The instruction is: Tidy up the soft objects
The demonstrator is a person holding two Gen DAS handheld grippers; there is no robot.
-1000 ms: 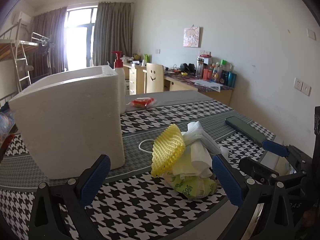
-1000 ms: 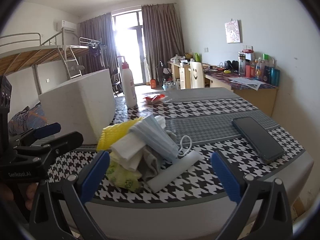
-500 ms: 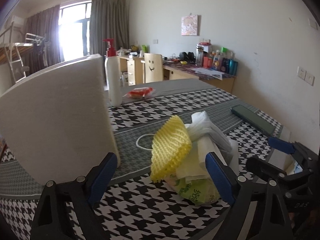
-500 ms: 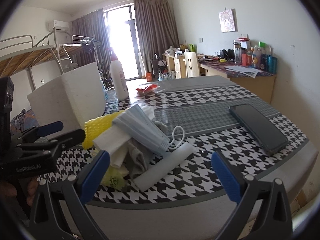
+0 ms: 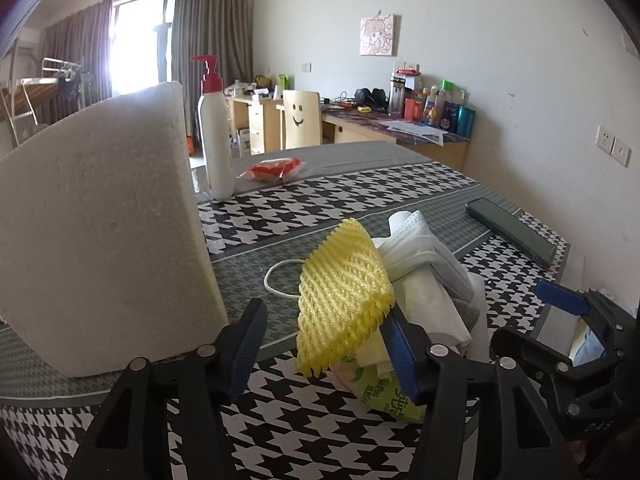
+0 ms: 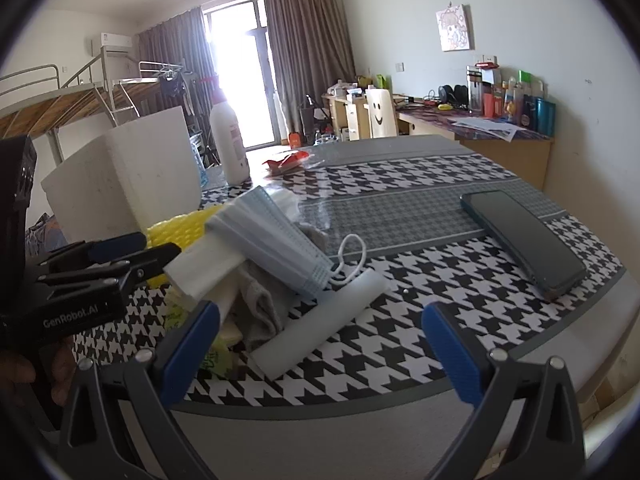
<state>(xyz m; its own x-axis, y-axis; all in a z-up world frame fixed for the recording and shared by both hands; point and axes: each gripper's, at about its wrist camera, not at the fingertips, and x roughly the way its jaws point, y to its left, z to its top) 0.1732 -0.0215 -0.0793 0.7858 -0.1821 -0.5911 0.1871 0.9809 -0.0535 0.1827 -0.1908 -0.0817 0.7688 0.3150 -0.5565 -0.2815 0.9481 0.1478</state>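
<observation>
The yellow foam net [image 5: 344,296] tops a heap of soft items near the table's front edge, beside the white foam box [image 5: 100,232]. The left gripper [image 5: 324,344] has advanced and narrowed since a second ago; its jaws, not yet closed, now bracket the net's lower edge (contact on the right finger likely). A pick appears imminent. The right gripper [image 6: 320,344] stays wide open, short of the face mask [image 6: 276,248].

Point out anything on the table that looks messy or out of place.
The soft items sit in a jumbled heap: yellow foam net, face mask, tissues and gray cloth piled crookedly. The phone lies apart, undisturbed.
</observation>
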